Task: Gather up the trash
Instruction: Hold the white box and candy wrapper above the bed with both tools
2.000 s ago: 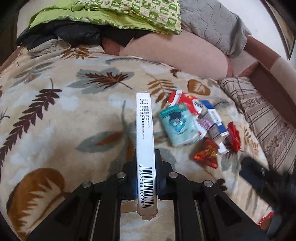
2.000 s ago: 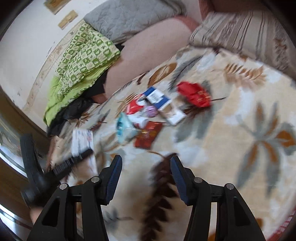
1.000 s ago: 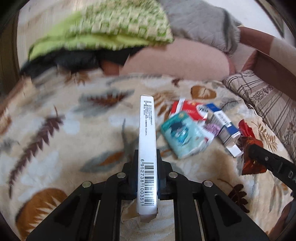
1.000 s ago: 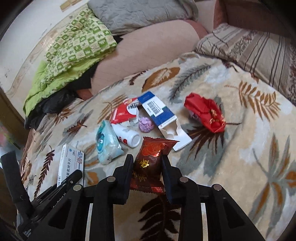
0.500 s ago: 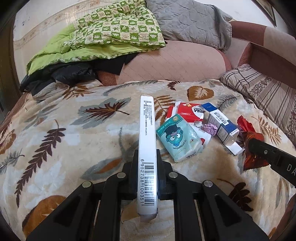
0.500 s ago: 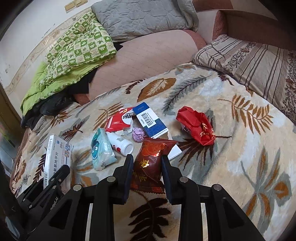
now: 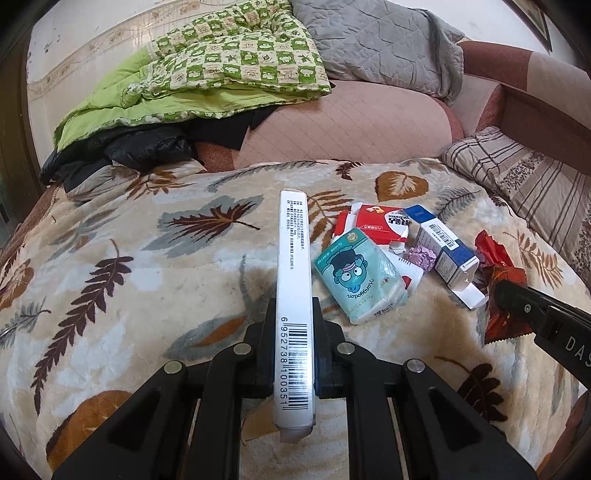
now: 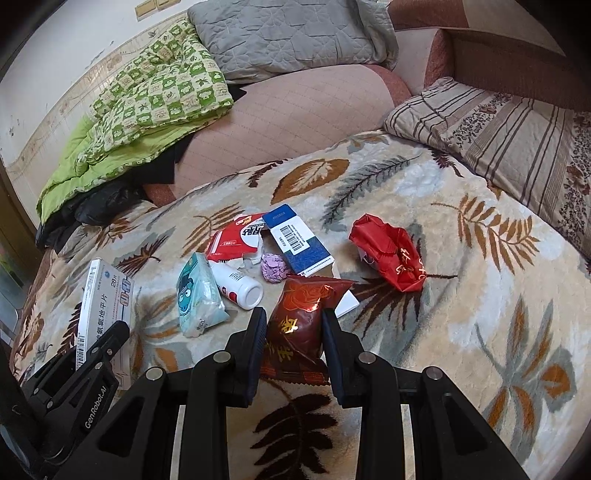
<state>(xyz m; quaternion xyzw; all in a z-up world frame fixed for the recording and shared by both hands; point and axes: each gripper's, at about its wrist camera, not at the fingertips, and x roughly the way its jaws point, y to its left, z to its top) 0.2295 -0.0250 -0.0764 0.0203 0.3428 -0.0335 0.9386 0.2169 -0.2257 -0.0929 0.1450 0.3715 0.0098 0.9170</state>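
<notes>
- Gripping one piece of trash each, both grippers hang over the leaf-patterned blanket (image 8: 461, 302), which suggests a two-handed pickup before anything is carried off.
- The left gripper (image 7: 294, 345) is clamped on a flat white medicine box (image 7: 293, 295), held edge-up at its barcode end; the thin edge lets the jaws close nearly together, and the long body runs up the middle of the left wrist frame.
- The right gripper (image 8: 293, 339) is closed on a dark red snack wrapper (image 8: 301, 325), its jaws standing partly apart because the puffy packet fills the gap; the packet's sealed lower edge hangs below the pads at lower centre of the right wrist frame.
- No bin or bag shows in either view, so I judge that the drop-off place lies out of frame.
- The remaining trash sits clustered at the centre of the right wrist frame, mostly touching: a teal tissue pack (image 8: 197, 295) beside a small white bottle (image 8: 238, 282), a torn red-and-white box (image 8: 236, 238) above them, a blue-and-white box (image 8: 299, 240) to its right, and a crumpled purple ball (image 8: 274, 267) between.
- A crumpled red bag (image 8: 388, 253) lies apart, right of the cluster.
- Bedding is piled at upper left: a green checked quilt (image 8: 147, 110) and a grey quilted cover (image 8: 288, 33); a striped pillow (image 8: 509, 140) sits at upper right, likely not trash.
</notes>
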